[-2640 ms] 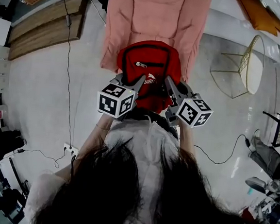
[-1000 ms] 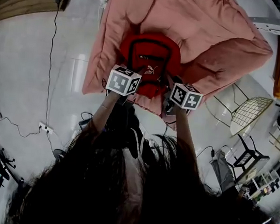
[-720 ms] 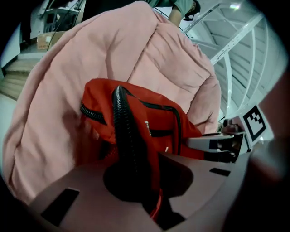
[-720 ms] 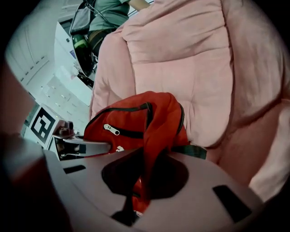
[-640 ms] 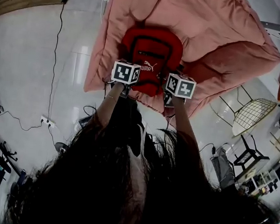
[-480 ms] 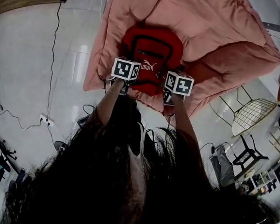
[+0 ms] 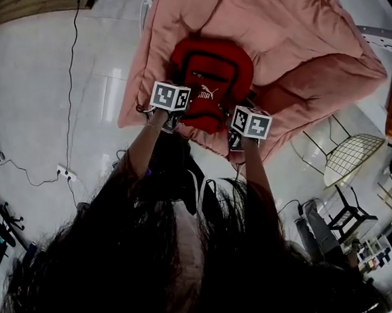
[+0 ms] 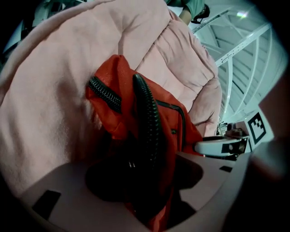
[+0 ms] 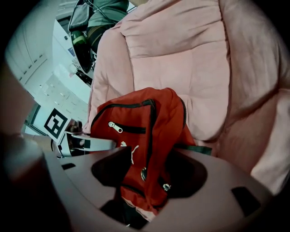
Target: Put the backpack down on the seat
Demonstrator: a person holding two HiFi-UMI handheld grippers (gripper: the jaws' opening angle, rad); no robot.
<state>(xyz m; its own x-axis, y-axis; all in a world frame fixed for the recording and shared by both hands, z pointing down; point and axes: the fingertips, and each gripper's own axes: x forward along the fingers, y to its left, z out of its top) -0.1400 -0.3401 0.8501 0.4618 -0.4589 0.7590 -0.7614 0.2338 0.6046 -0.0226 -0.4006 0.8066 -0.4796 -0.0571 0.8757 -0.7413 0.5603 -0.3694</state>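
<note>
**Red backpack (image 7: 210,75) sits on the pink padded seat (image 7: 307,53), both grippers loosened around it.**

The left gripper (image 8: 145,181) has its fingers (image 8: 68,195) spread, having just been opening. The backpack's black-zippered side edge stands loose between them, and pink cushion rises beyond and to the left of those fingers. The right gripper (image 9: 145,176) also has its fingers (image 9: 222,190) spread wide after just opening, and the backpack's lower corner lies between them unpinched. Just beyond the right fingers the front pocket zipper (image 9: 122,128) is drawn shut, so what the backpack contains cannot be seen. The seat's back cushion stands behind the backpack.
</note>
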